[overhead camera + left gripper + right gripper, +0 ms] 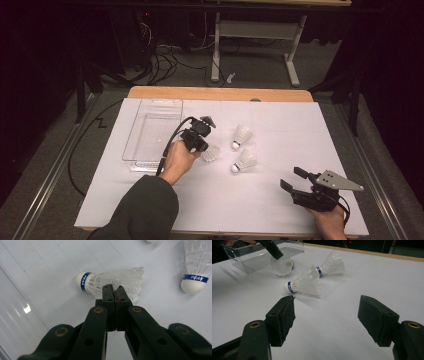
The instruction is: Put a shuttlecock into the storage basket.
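Right tongs [291, 178] sat closest to the camera, low at the near edge of the bench [280, 125], spread wide with nothing between them. In the right gripper view they pointed at the two loose shuttlecocks, so my guess was that hand was just parked and waiting its turn.

Left tongs [204, 148] were doing the actual work. In the left gripper view the jaws were pressed together on the feather skirt of a shuttlecock [110, 281], with its cork end and blue band sticking out to the side. Pinching the skirt rather than the round cork made sense to me, since the cork would probably squirt out of flat pads.

Using the clear plastic tray [152, 132] as the landmark: the pinched shuttlecock was just to the right of the tray, near its front corner, down at the bench surface (couldn't tell if it was lifted off or not). A second shuttlecock [242, 136] lay farther right of the tray, and a third shuttlecock [244, 161] farther right again and a bit nearer the person. All were on their sides, corks pointing roughly toward the person.

Tray looked empty, so I figured the birdies were meant to go in there one by one, and this was the first.
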`<state>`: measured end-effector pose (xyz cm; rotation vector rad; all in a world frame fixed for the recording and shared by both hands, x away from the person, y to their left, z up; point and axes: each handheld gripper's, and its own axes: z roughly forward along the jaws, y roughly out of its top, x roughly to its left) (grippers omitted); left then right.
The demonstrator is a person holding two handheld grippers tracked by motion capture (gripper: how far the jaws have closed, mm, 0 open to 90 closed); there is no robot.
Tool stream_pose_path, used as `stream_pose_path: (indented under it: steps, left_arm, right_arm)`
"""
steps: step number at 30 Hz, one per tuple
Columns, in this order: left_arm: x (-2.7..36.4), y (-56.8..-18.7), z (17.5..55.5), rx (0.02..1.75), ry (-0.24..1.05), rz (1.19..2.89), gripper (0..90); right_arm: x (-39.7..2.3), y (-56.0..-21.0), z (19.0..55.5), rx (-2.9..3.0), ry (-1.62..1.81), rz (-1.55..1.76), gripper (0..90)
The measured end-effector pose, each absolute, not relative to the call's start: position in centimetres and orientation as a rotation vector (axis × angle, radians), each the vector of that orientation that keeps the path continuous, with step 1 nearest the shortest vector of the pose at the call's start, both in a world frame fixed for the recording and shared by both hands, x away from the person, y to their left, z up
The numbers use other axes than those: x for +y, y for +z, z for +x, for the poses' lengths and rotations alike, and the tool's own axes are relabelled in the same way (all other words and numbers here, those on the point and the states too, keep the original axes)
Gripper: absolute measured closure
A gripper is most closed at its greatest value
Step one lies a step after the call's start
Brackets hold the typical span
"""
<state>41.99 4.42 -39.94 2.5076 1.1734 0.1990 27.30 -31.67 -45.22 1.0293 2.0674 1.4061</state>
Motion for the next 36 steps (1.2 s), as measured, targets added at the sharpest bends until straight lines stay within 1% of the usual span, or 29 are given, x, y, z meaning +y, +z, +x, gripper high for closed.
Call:
stream_pose_path:
  steps: [8,36]
  left_arm:
    - [4.8,-39.3,41.7,1.162,0.211,2.488,90.0]
    - [7.5,-36.7,40.7,1.124,0.144,2.396,90.0]
  right_arm:
    - [-31.7,-45.2,27.3,2.069,1.405,1.026,30.1]
    - [-31.6,-45.2,27.3,2.07,1.406,1.024,30.0]
